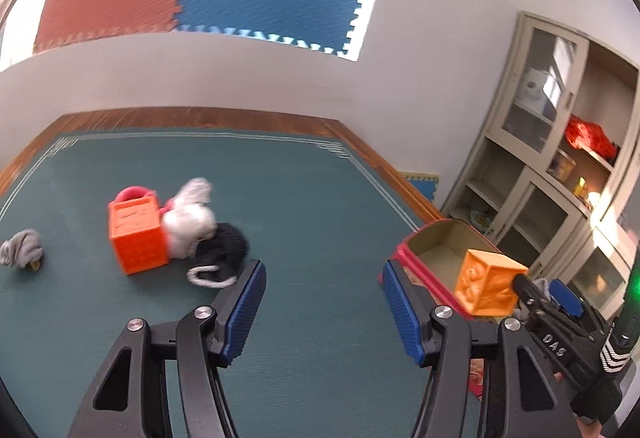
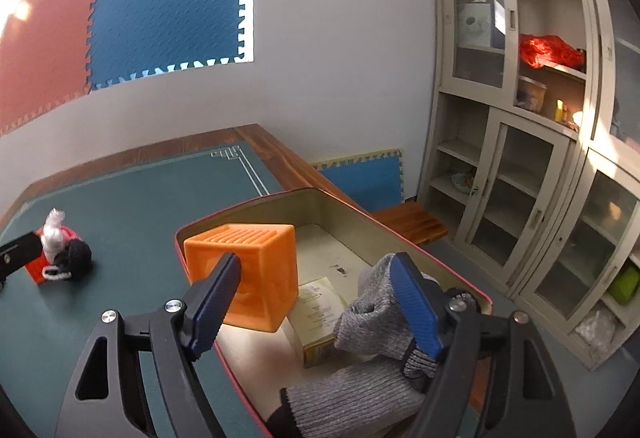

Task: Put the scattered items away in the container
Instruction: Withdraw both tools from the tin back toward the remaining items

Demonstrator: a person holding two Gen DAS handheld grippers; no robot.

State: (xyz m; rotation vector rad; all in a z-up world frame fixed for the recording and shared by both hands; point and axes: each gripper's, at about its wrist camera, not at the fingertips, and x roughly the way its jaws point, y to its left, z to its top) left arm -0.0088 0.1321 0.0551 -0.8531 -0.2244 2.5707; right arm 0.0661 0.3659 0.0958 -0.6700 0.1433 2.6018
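Note:
A red-rimmed tin container [image 2: 360, 216] stands at the table's right edge and shows in the left wrist view [image 1: 434, 236] too. My right gripper [image 2: 316, 298] is open above it. An orange cube [image 2: 250, 270] touches its left finger, tilted over the container; it also shows in the left wrist view [image 1: 490, 282]. Grey socks [image 2: 372, 310] and a yellow box [image 2: 320, 308] lie inside. My left gripper [image 1: 324, 312] is open and empty over the green mat. Ahead of it sit a second orange cube [image 1: 136, 234], a white sock [image 1: 188, 220], a black sock [image 1: 226, 248] and a grey sock [image 1: 22, 248].
The green mat [image 1: 312, 198] covers a wooden table against a white wall. A beige cabinet [image 2: 520, 142] with glass doors stands to the right. A pink object [image 1: 134, 193] sits behind the second cube.

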